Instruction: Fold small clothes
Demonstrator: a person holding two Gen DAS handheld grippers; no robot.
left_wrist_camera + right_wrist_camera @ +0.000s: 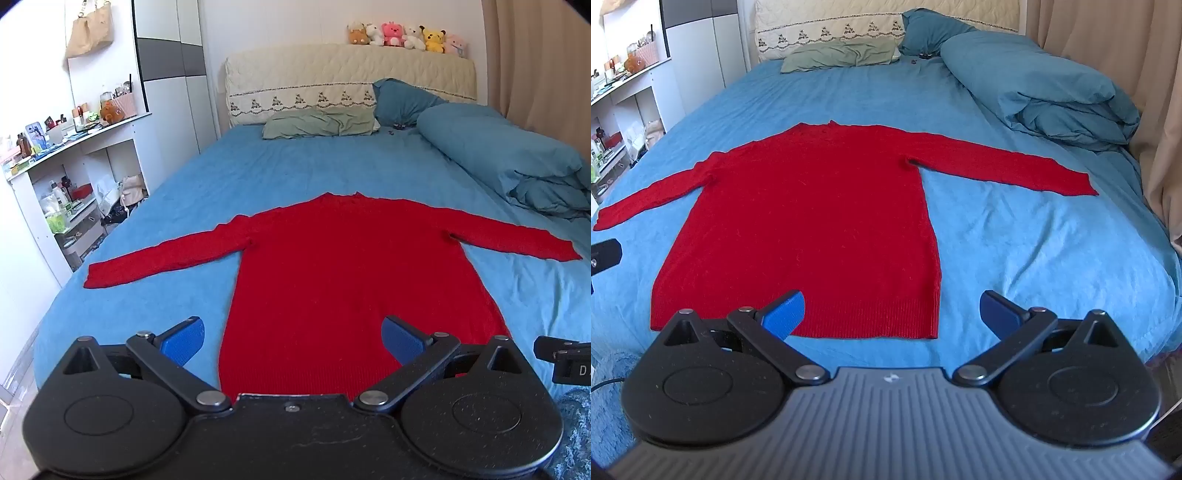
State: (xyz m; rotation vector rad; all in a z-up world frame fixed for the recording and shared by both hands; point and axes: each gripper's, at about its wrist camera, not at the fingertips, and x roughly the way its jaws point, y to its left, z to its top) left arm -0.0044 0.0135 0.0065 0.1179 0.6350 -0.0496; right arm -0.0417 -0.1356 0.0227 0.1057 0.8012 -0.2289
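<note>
Grippers (291,341) (892,314) agape — empty above sweater (812,221)

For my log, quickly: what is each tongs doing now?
Left tongs: open, holding nothing.
Right tongs: open, holding nothing.

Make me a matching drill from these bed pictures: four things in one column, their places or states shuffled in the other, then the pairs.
Things:
1. red sweater
2. green pillow
3. folded blue duvet
4. soft toys

Places or states:
A. lined up on top of the headboard
B. spread flat on the blue sheet, sleeves out to both sides
C. heaped along the curtain side of the bed
D. lying against the base of the headboard

Pairs: 1-B, 2-D, 3-C, 4-A
</note>
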